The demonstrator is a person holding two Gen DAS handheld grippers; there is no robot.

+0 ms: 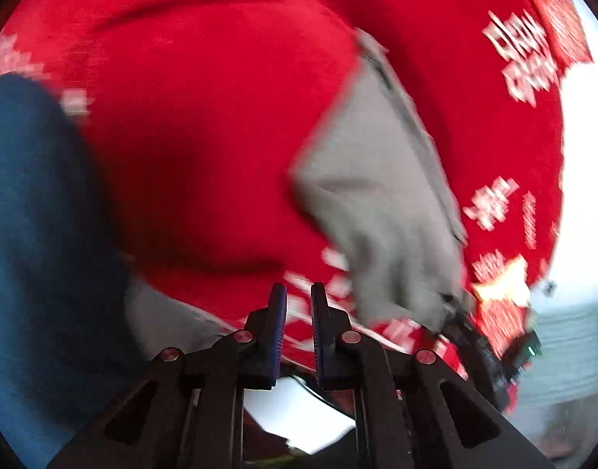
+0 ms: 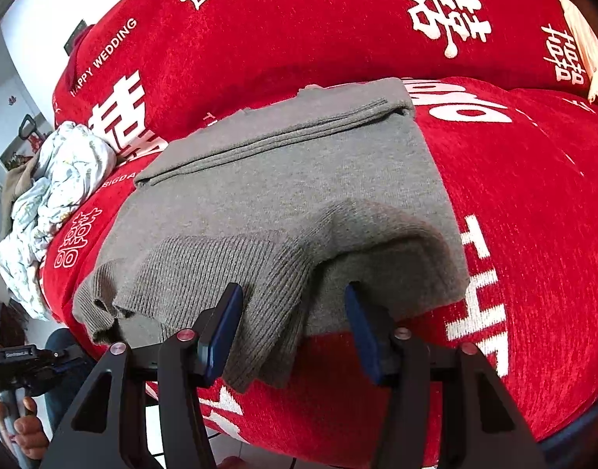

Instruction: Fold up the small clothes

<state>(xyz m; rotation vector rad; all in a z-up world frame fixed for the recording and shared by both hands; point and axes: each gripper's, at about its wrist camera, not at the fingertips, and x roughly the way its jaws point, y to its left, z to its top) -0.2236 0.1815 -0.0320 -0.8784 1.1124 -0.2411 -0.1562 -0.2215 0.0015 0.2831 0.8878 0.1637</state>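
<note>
Your right tool (image 2: 295,324) hangs at the front edge of the red sofa (image 2: 533,195), its blue pads spread wide apart with nothing between them, and the ribbed hem of the grey sweater (image 2: 283,179) drapes over the sofa edge just in front of the left pad. The sweater lies partly folded on the seat cushion, a sleeve (image 2: 271,136) laid flat across its far part and a bulging fold near the front. To the left of it, touching the cushion's edge, sits a crumpled pile of pale printed cloth (image 2: 60,183). Your left tool (image 1: 299,324) has its pads drawn close with only a thin gap; nothing shows between them. Its view is blurred: you see the sweater (image 1: 377,203) as a grey shape on the sofa (image 1: 205,117), ahead and to the right of the pads, apart from them, and your blue trouser leg (image 1: 37,215) at the left.
</note>
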